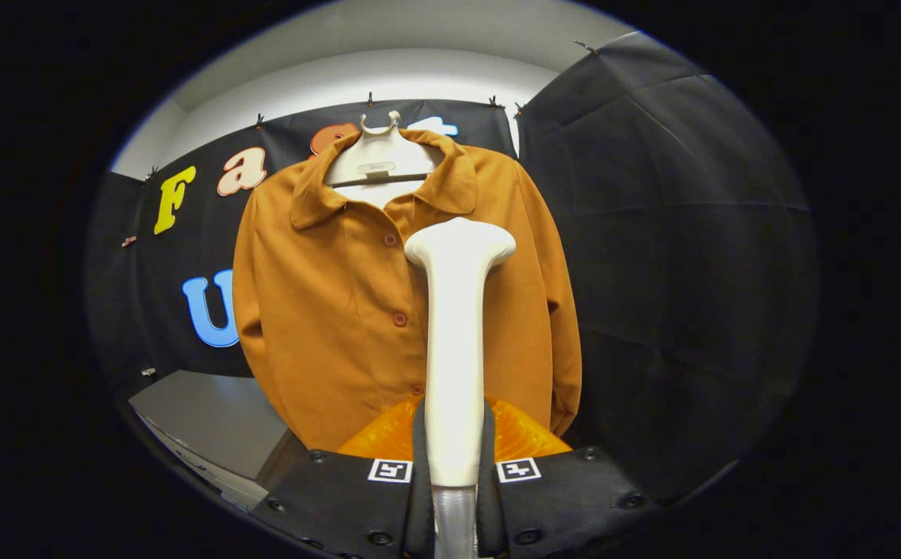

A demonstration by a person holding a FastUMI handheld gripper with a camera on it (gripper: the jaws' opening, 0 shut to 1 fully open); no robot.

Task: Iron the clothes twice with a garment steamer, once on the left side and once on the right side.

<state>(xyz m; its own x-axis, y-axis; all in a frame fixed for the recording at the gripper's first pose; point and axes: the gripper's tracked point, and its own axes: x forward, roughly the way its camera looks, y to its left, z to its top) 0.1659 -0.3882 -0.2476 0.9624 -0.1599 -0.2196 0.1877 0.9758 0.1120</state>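
An orange-brown buttoned shirt (326, 310) hangs on a white hanger (379, 159) in front of the black booth wall. My gripper (454, 450) is shut on the handle of a white garment steamer (454, 334), which stands upright between the fingers. The steamer's wide head (460, 242) sits just right of the button row, at chest height of the shirt. Whether the head touches the cloth I cannot tell. The steamer hides the shirt's middle strip on the right of the buttons.
A grey table or box (210, 419) stands low to the left of the shirt. Black cloth walls (676, 233) close the booth behind and to the right. A white ceiling strip runs above the back wall.
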